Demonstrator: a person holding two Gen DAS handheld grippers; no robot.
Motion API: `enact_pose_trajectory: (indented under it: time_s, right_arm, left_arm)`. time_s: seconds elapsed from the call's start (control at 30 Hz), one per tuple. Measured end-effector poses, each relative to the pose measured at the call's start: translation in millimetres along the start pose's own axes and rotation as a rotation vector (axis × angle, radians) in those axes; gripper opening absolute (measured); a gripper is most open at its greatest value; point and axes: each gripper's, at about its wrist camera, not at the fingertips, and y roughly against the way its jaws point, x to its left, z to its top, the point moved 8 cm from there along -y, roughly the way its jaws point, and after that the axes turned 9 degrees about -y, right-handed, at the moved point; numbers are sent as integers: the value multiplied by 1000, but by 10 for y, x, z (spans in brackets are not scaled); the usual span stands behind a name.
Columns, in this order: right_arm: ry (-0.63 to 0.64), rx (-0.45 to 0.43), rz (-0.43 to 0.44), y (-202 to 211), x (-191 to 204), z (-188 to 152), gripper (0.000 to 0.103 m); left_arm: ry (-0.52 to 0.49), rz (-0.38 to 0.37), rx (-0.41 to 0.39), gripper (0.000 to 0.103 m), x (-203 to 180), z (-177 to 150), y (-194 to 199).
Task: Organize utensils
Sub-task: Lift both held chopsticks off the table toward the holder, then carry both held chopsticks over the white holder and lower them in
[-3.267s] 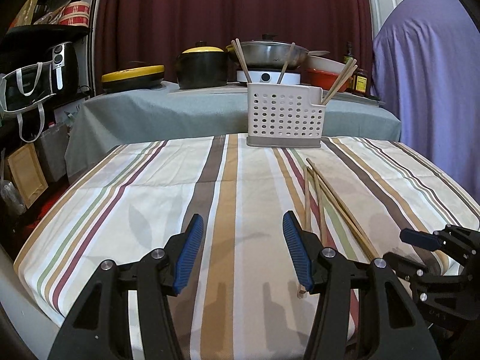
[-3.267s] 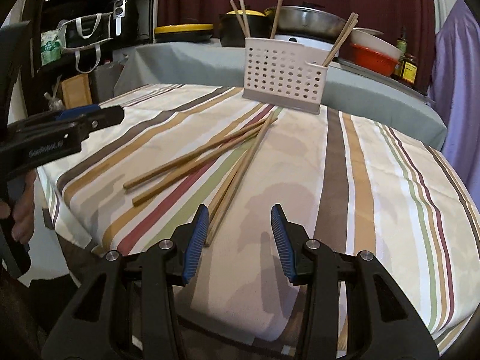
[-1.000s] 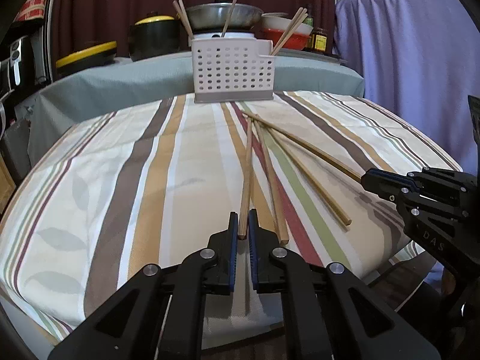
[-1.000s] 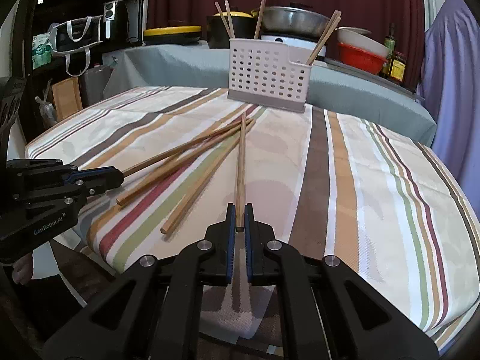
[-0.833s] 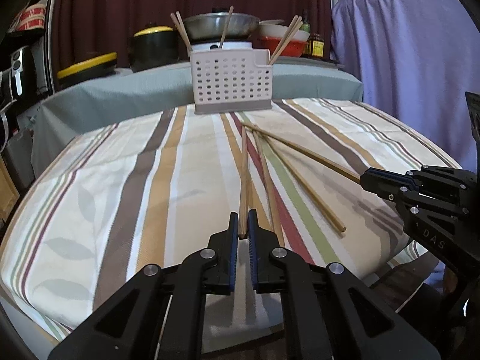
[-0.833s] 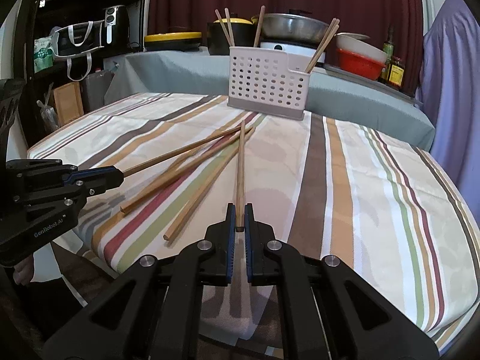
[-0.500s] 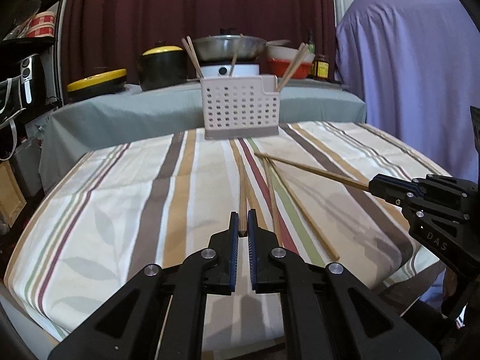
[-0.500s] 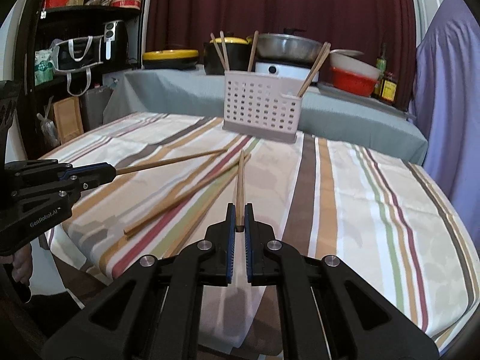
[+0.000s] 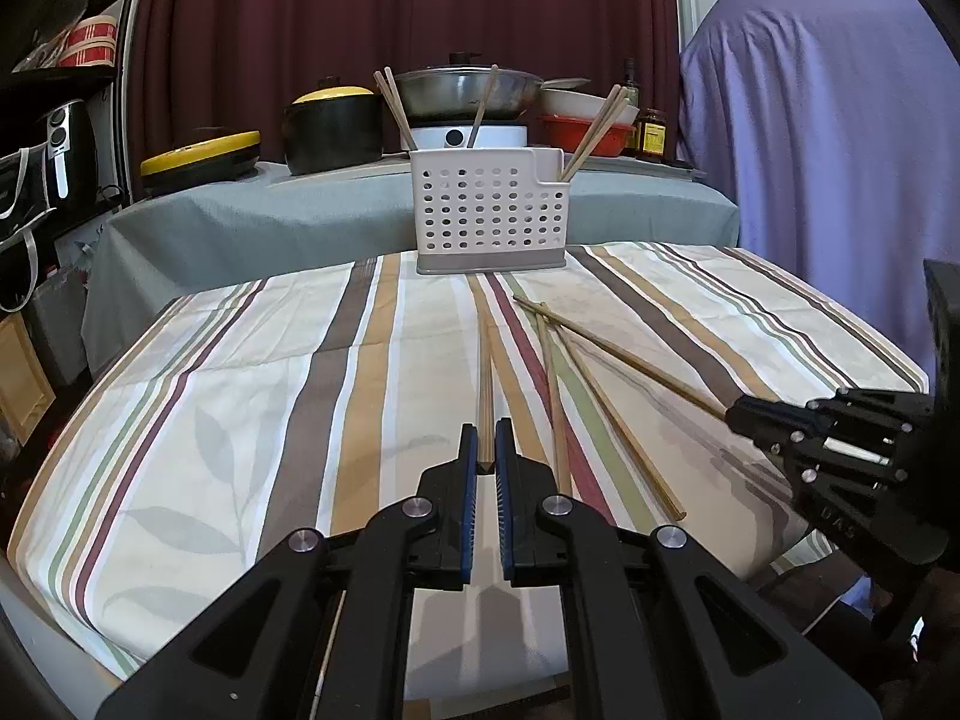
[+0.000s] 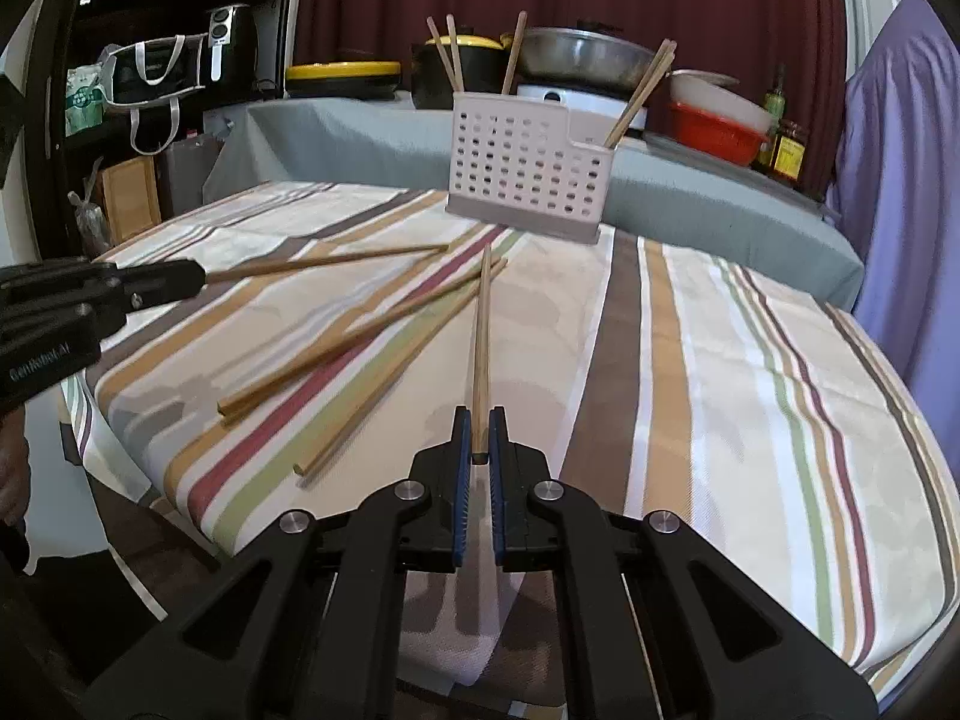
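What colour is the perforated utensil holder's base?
Grey-beige base under the white utensil holder, clearest in left wrist view.

Bare striped tablecloth (image 9: 252, 420) lies open to the left. Two loose chopsticks (image 9: 600, 414) clutter the middle. The white caddy (image 9: 489, 216) blocks the far edge; its taller section looks roomy, though its inside is hidden.

Two wrist-mounted fisheye cameras look forward and slightly down along their own gripper fingers, low and close over the striped tablecloth (image 9: 252, 396). The left view faces the white perforated utensil holder (image 9: 489, 210) almost head-on; the right view sees it from a little further right, angled. Both share the holder, the loose chopsticks (image 10: 360, 336) and the cookware-laden rear counter (image 9: 270, 210), and each catches the other gripper at its edge.
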Motion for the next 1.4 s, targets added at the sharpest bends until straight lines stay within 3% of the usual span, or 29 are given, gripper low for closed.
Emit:
enact_pose_trajectory:
  time_s: [0.4,0.73,0.87,1.03,1.4]
  right_arm:
    - [-35,55,11,-124,-53,-146,8]
    - [-50,51,11,-141,-88,-147,17]
    - [-39,49,27,-155,-50,-140,6]
    - [-31,53,25,-116,-38,-138,6]
    - [-20,-103,-7,318,-84,335,6]
  left_arm:
    - [7,-3,15,7,6,-42,-30]
    - [10,-5,21,7,1,-59,-39]
    - [8,-6,24,7,-11,-65,-46]
    - [9,1,16,7,-4,-50,-27]
    - [-3,36,-79,7,81,271,217]
